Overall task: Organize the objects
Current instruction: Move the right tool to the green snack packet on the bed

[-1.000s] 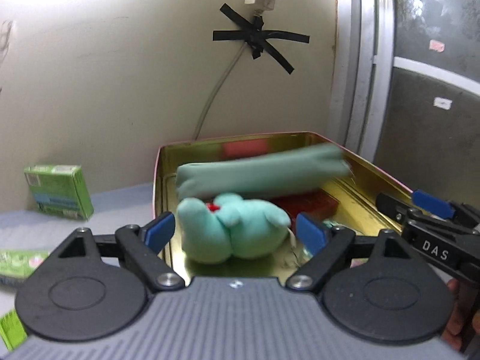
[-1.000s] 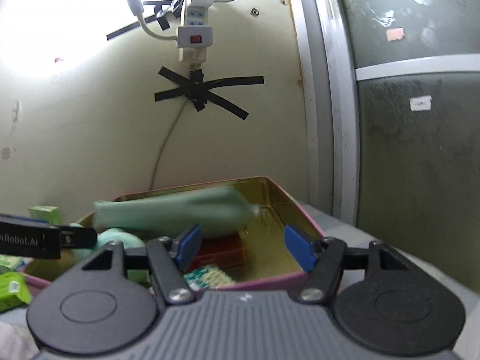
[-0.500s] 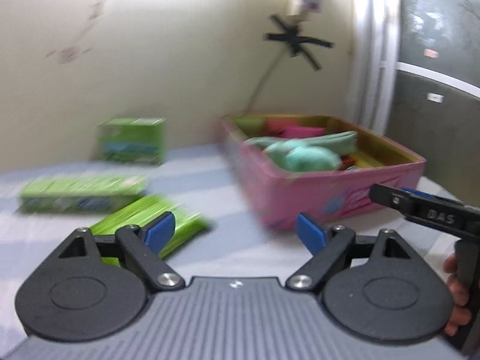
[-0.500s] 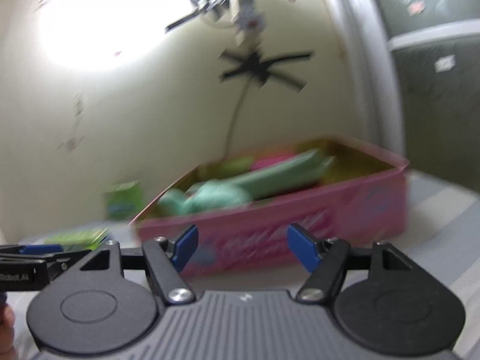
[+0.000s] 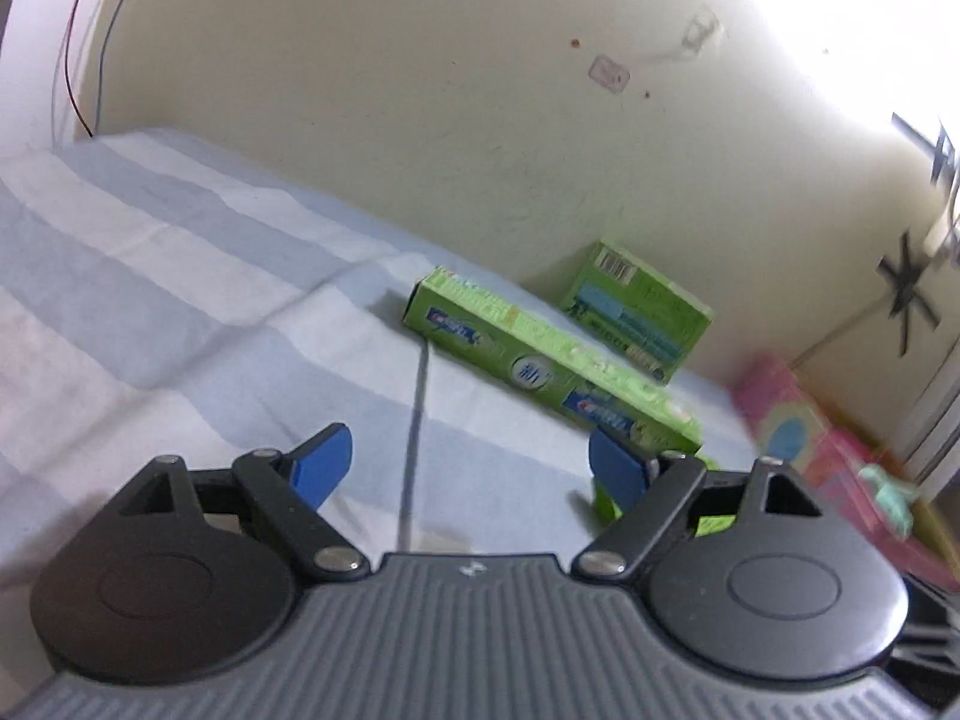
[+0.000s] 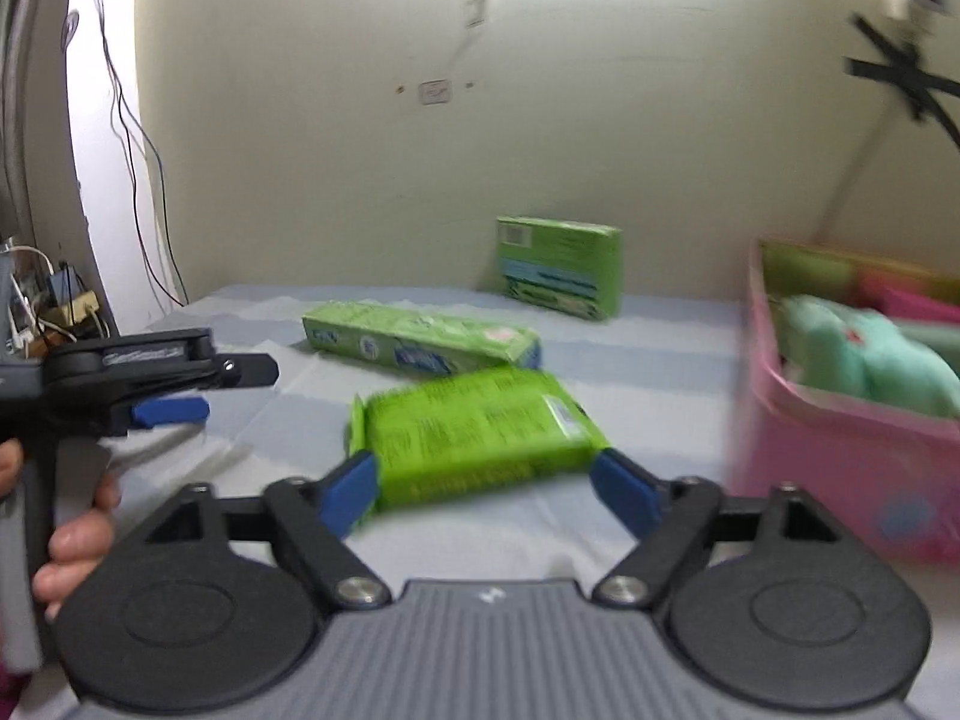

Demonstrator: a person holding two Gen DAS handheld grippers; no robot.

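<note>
A: Packet [image 6: 480,432] first: green, flat on the striped table [image 6: 648,360], between the right gripper [image 6: 485,489] fingers, which are opening wide, not pressing it

B: And the left gripper [image 5: 468,465]?

A: Its fingers are easing closed over bare cloth, holding nothing. Probably the pink box [image 6: 840,450] beside takes the packet, since soft toys already fill it

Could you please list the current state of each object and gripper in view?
left gripper: closing, nothing between jaws.
right gripper: opening, empty, near the green packet.
green packet: lying flat.
long green box: lying flat.
small green box: upright by wall.
pink bin: open, holding plush toy.
</note>
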